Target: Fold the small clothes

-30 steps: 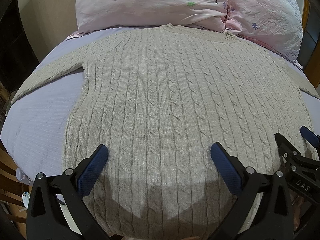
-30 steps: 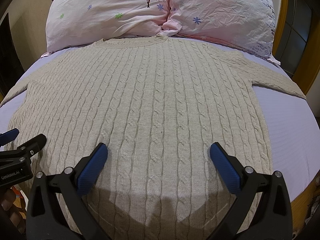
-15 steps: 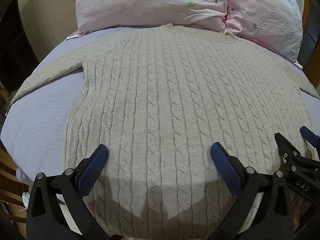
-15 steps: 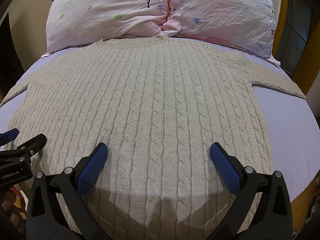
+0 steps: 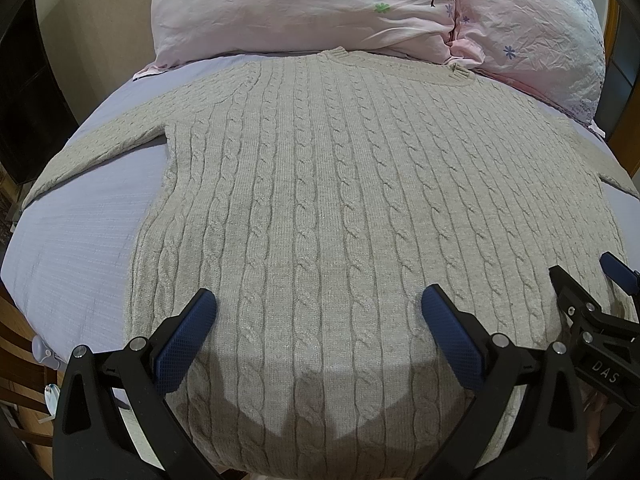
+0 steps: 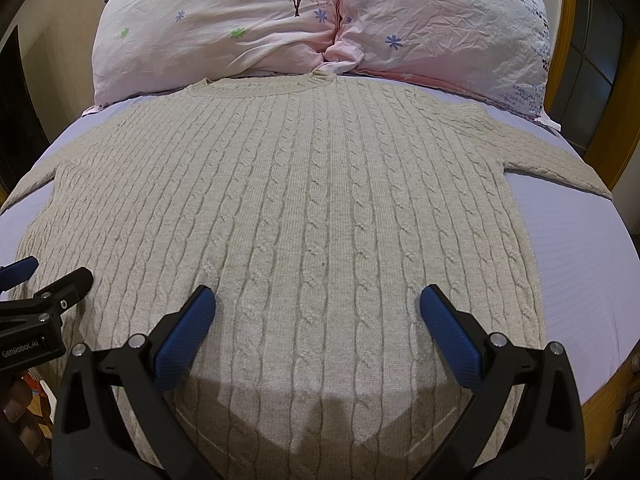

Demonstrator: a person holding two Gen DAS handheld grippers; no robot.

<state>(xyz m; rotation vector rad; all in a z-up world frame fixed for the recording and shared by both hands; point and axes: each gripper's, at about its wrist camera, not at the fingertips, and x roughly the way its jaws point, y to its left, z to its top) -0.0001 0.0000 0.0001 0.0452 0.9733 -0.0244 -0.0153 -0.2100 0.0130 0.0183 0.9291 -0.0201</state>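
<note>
A beige cable-knit sweater (image 5: 344,200) lies flat and spread out on a lilac bed sheet (image 5: 80,240), collar toward the pillows, sleeves stretched out to both sides. It also fills the right wrist view (image 6: 304,208). My left gripper (image 5: 318,312) is open and empty, hovering over the lower left part of the sweater. My right gripper (image 6: 316,308) is open and empty over the lower right part. Each gripper shows at the edge of the other's view: the right one (image 5: 592,292) and the left one (image 6: 44,280).
Two pink flowered pillows (image 6: 216,28) (image 6: 448,28) lean at the head of the bed, just beyond the collar. A wooden bed frame (image 6: 600,140) rises at the right. The sheet (image 6: 580,264) shows on both sides of the sweater.
</note>
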